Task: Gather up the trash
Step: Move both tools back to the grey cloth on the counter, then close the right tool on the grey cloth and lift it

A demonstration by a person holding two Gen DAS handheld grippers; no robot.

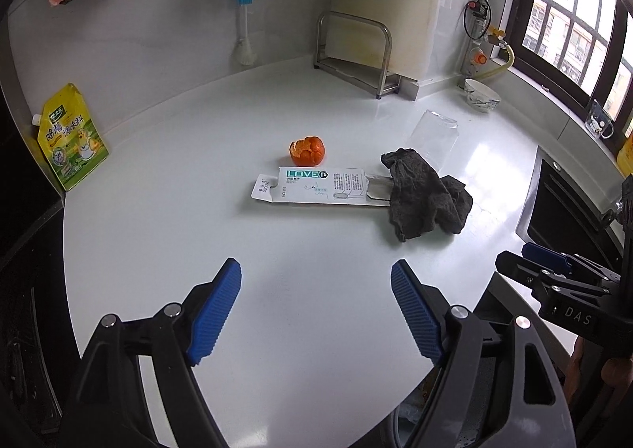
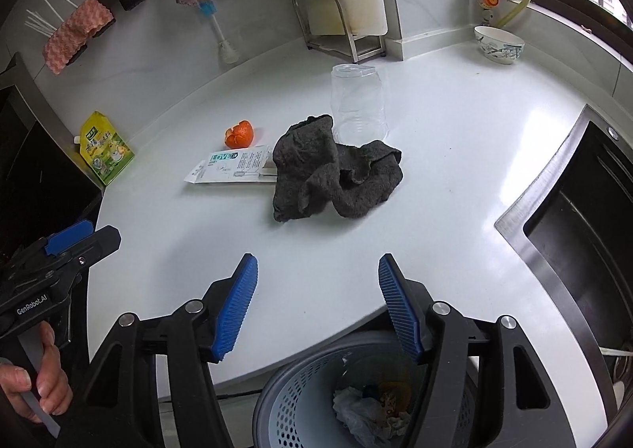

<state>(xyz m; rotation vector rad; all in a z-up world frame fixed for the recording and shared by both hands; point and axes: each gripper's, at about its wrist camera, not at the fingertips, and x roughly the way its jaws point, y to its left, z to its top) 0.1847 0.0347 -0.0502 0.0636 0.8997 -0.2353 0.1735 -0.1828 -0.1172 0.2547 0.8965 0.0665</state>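
Trash sits mid-counter: orange peel just behind the flat white carton, and a dark rag draped over that carton's right end. Behind the rag, a clear plastic cup stands upside down, nothing in it. Well beyond the rag, a white bowl, contents unseen. Down below the counter edge, the perforated bin already holds crumpled wrappers. Left gripper spread wide, gripping nothing; right gripper likewise apart and bare, above the bin.
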